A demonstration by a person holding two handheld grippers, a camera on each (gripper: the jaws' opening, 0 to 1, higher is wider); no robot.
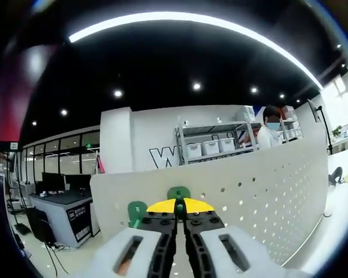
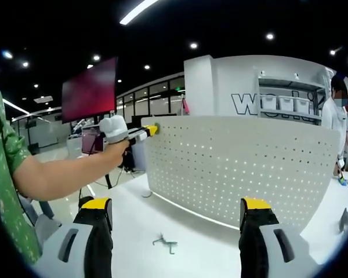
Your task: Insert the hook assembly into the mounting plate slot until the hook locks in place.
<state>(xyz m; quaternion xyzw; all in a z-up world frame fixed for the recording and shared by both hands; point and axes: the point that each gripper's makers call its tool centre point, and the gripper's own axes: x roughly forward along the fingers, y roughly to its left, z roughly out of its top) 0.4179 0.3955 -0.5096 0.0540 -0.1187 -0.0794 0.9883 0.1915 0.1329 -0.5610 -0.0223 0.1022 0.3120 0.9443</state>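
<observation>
My left gripper [image 1: 180, 209] is nearest in the left gripper view: grey bodies, black jaws with yellow tips, jaws pressed together on a small green plastic hook piece [image 1: 178, 193] that pokes up just above the tips. A second green hook [image 1: 137, 212] sits just left of the tips, at the top edge of the white perforated metal mounting plate [image 1: 261, 191]. The plate stands upright and runs off to the right. I cannot tell whether either hook is seated in a slot.

Behind the plate, left to right: a grey desk with dark monitors [image 1: 58, 200], a white wall with dark lettering [image 1: 162, 156], a metal shelf rack holding white bins [image 1: 211, 145], and a person in white [image 1: 269, 130] beside the rack.

In the right gripper view, my right gripper [image 2: 177, 214] is wide open, jaws far apart, nothing between them. On the left, my forearm [image 2: 64, 174] in a green patterned sleeve reaches out, the hand [image 2: 117, 152] holding the left gripper with its yellow tip at the plate's upper left corner. A small green-grey hook part [image 2: 165, 242] lies loose on the white tabletop [image 2: 133, 226], between my right jaws and in front of the plate, well apart from it. A red screen [image 2: 90, 90] hangs behind.
</observation>
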